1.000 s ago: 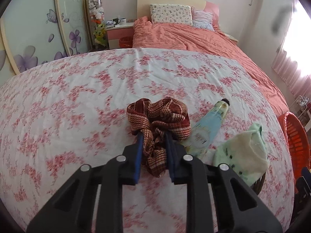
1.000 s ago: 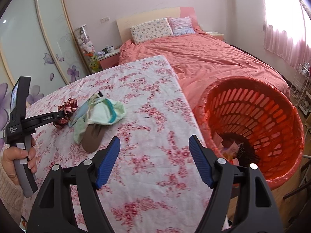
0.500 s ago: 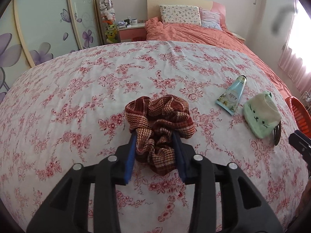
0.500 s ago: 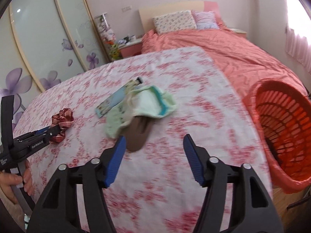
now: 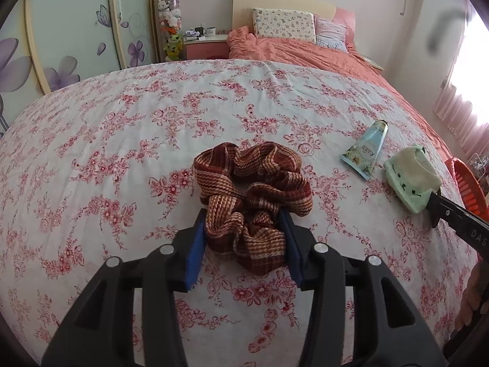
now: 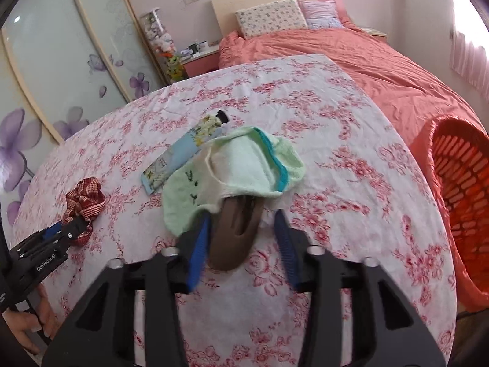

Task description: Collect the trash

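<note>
Scrunchie [image 5: 252, 195], plaid, ruffled, lies on tabletop [image 5: 122, 140] between left gripper [image 5: 244, 244] fingers, which have just been opening; pads apart, barely brushing fabric

Green sock [image 6: 232, 171] over brown sole-shaped piece [image 6: 235, 232], beside tube [image 6: 183, 153]; right gripper [image 6: 241, 241] fingers have just been closing, brown piece between, gap visible

Basket [image 6: 458, 183], orange lattice, off tabletop edge

Risk: soft sock may slide off, or fingers pinch cloth
</note>
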`<state>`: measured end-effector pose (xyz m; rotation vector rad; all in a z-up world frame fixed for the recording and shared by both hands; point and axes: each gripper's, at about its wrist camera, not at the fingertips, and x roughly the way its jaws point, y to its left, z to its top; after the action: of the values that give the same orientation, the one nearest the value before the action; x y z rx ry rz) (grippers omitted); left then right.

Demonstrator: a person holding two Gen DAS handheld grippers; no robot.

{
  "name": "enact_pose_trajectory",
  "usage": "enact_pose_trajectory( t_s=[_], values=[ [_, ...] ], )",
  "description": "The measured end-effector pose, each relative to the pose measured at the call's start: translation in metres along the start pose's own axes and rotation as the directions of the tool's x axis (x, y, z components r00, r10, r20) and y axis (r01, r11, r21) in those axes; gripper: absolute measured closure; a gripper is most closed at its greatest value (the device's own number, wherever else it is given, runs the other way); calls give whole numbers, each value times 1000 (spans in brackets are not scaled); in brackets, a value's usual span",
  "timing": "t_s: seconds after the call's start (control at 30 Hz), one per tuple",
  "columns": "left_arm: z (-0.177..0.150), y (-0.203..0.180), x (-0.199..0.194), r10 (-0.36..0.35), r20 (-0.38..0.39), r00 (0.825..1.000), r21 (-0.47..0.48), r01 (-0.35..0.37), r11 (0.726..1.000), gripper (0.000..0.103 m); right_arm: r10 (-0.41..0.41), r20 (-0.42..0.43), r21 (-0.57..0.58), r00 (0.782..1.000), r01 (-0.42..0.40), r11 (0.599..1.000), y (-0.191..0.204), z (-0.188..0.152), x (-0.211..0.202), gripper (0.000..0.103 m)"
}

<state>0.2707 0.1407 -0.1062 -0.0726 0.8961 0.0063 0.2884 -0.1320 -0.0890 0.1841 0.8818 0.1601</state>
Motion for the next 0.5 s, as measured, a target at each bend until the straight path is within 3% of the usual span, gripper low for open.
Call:
enact_pose_trajectory(
  t_s=[0.07,0.2,0.37,0.5],
  values=[
    [0,0,0,-4,0,1000,-3,4,1000,57,-15,17,-5,1000,16,1000,0,1,-4,79],
    [1,1,0,-10,-1,1000,-5,10,1000,57,26,22,40,999,-27,999,-6,5,-6,78],
    [1,1,0,-9,-2,1000,-3,9,1000,57,54,44,50,998,-56,997,-2,12,-13,59],
    [1,0,0,-9,-2,1000,-3,9,1000,57,25,67,28,997,-27,999,4,17,-18,59]
  ],
)
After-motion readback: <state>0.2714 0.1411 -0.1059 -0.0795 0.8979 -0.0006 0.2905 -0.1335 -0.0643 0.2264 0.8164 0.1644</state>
